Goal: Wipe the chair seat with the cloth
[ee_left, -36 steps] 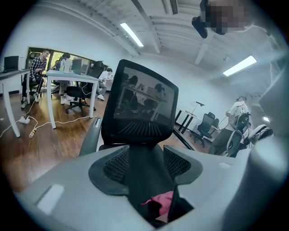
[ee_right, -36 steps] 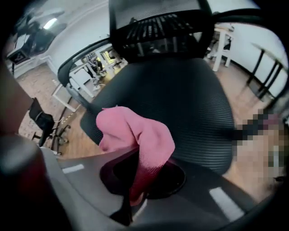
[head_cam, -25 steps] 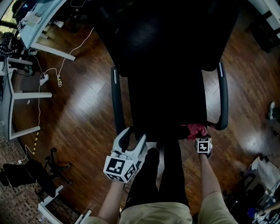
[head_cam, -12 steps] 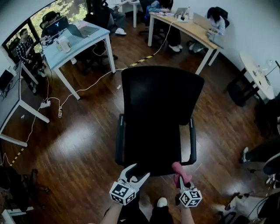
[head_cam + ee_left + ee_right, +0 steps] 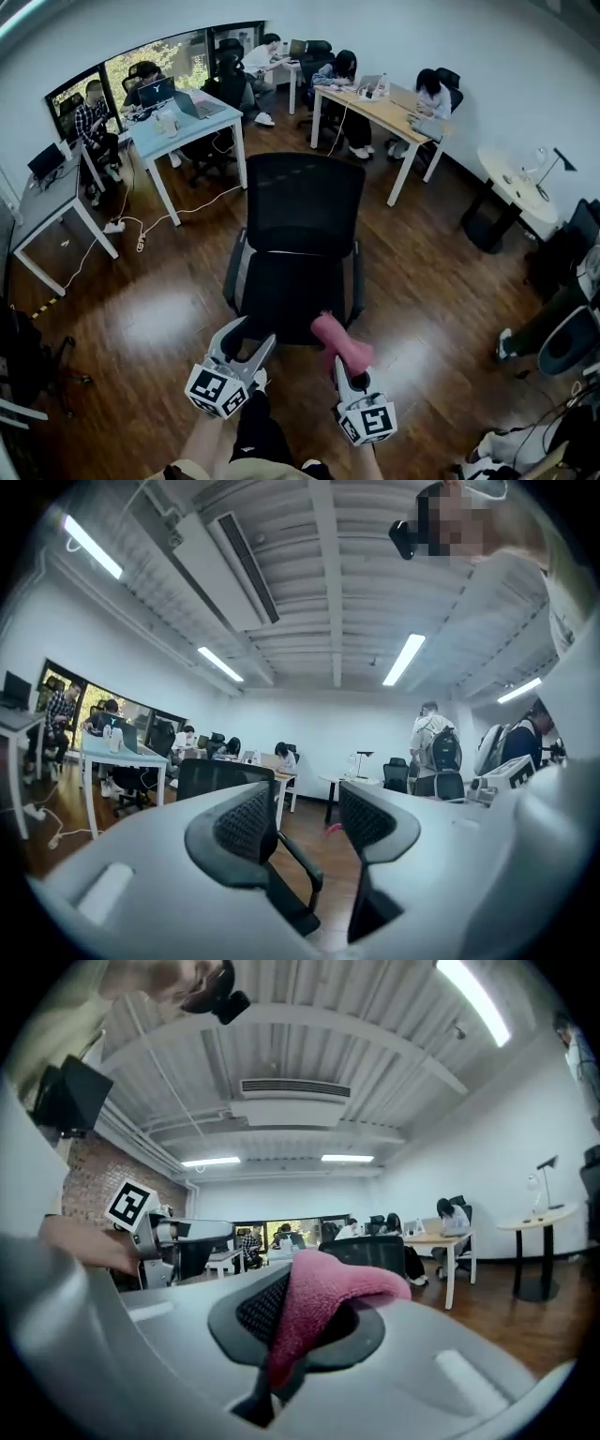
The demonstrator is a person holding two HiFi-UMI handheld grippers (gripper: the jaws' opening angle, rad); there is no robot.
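The black office chair (image 5: 292, 298) stands on the wood floor in the middle of the head view, its seat facing me and its backrest (image 5: 302, 202) behind. My right gripper (image 5: 341, 364) is shut on the pink cloth (image 5: 337, 339), which hangs in the air just off the seat's front right corner. In the right gripper view the cloth (image 5: 323, 1290) drapes over the pinched jaws of the right gripper (image 5: 302, 1324). My left gripper (image 5: 249, 337) hovers at the seat's front left edge. Its jaws are closing, a gap still shows, and nothing is between them (image 5: 306, 823).
Desks (image 5: 178, 117) with seated people line the back and left of the room. A wooden table (image 5: 389, 111) stands behind the chair and a round table (image 5: 516, 183) at the right. Cables (image 5: 141, 234) trail on the floor at the left. My legs (image 5: 253, 431) are just below the grippers.
The head view has lifted from straight down on the seat to the whole room. Both grippers have come back off the seat's front edge, and the cloth has risen clear of the seat.
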